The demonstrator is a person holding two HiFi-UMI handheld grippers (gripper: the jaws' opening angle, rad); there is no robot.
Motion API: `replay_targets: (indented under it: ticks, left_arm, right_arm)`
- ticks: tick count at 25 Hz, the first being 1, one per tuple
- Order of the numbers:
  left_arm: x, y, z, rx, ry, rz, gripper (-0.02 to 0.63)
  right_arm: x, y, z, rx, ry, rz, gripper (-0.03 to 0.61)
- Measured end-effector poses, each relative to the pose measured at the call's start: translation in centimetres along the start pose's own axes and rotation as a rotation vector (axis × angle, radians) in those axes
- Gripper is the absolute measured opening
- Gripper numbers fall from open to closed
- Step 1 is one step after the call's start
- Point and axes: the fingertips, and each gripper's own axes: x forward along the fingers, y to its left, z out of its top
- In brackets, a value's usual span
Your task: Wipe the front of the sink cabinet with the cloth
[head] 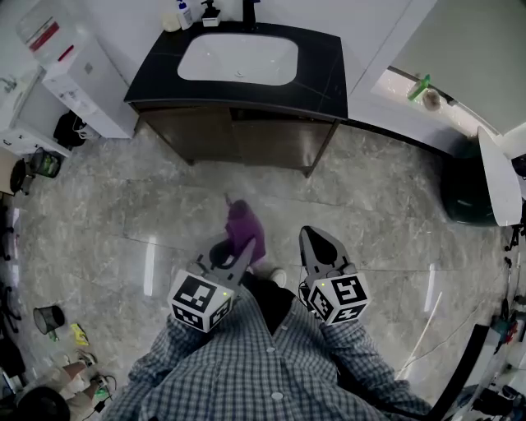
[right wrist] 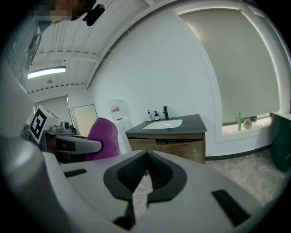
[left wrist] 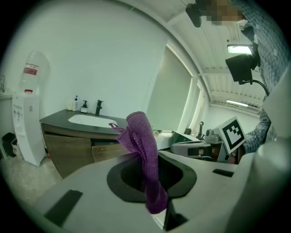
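A purple cloth (head: 244, 229) sticks up from my left gripper (head: 242, 259), whose jaws are shut on it; in the left gripper view the purple cloth (left wrist: 143, 159) hangs down between the jaws. My right gripper (head: 319, 240) is held beside it with its jaws shut and nothing between them. The wooden sink cabinet (head: 246, 140) with a dark top and a white basin (head: 237, 59) stands ahead, well apart from both grippers. In the right gripper view the sink cabinet (right wrist: 175, 143) is in the distance and the purple cloth (right wrist: 104, 139) shows at left.
A white water dispenser (head: 78, 78) stands left of the cabinet, with soap bottles (head: 182, 15) and a black tap (head: 249, 11) at the basin's back. A dark bin (head: 468, 193) sits at right. Marble floor (head: 164, 214) lies between me and the cabinet.
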Motion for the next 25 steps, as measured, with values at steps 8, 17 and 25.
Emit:
replay_targets:
  ticks: [8, 17, 25]
  left_arm:
    - [0.1, -0.3, -0.4, -0.009, 0.008, 0.022, 0.054]
    - [1.0, -0.8, -1.3, -0.034, 0.020, 0.107, 0.054]
    - [1.7, -1.3, -2.0, -0.231, -0.043, 0.217, 0.054]
  right_arm:
    - [-0.5, -1.0, -0.3, 0.029, -0.007, -0.010, 0.017]
    - [-1.5, -4.0, -1.8, 0.062, 0.015, -0.014, 0.017]
    - [-3.4, -7.3, -1.5, 0.055, 0.024, -0.002, 0.017]
